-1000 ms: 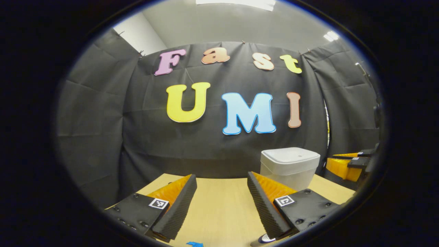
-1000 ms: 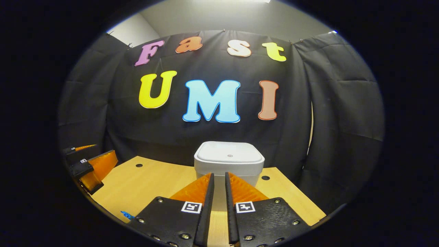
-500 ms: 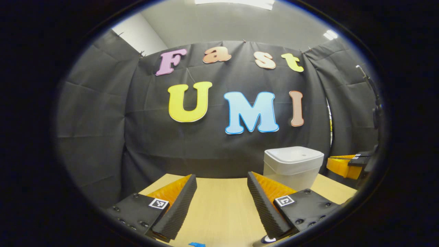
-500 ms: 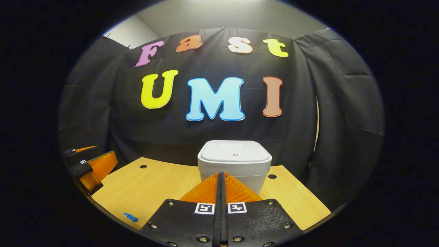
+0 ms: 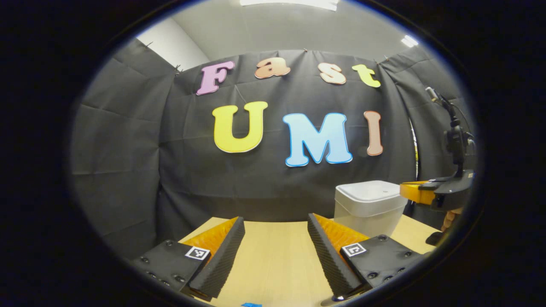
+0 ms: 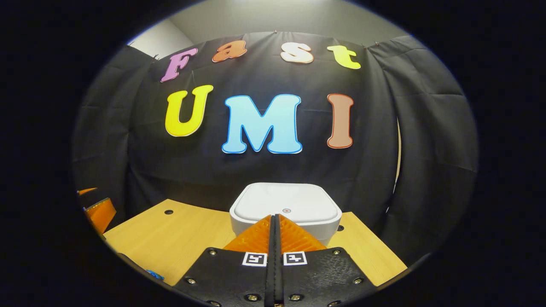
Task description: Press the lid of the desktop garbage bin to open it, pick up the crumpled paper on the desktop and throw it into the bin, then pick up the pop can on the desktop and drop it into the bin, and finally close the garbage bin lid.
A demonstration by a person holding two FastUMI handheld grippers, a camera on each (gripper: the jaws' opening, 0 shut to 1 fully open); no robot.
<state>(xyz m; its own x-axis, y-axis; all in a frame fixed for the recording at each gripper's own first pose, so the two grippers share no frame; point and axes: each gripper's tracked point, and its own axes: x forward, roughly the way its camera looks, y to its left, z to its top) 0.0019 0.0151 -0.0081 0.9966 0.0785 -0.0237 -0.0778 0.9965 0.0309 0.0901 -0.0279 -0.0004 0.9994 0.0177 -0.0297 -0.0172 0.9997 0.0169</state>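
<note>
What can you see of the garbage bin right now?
The garbage bin is a small white container that looks like plastic, squarish with rounded corners, its body narrowing downward. Its flat lid is closed and has a small round mark near the front edge. It stands upright on the wooden desktop, close to the black cloth wall. The right gripper, jaws shut, hovers at its front edge; contact cannot be confirmed.

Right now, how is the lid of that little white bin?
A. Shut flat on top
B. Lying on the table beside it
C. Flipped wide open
A: the lid sits flat on the bin, with the shut right gripper over its near edge.
</note>
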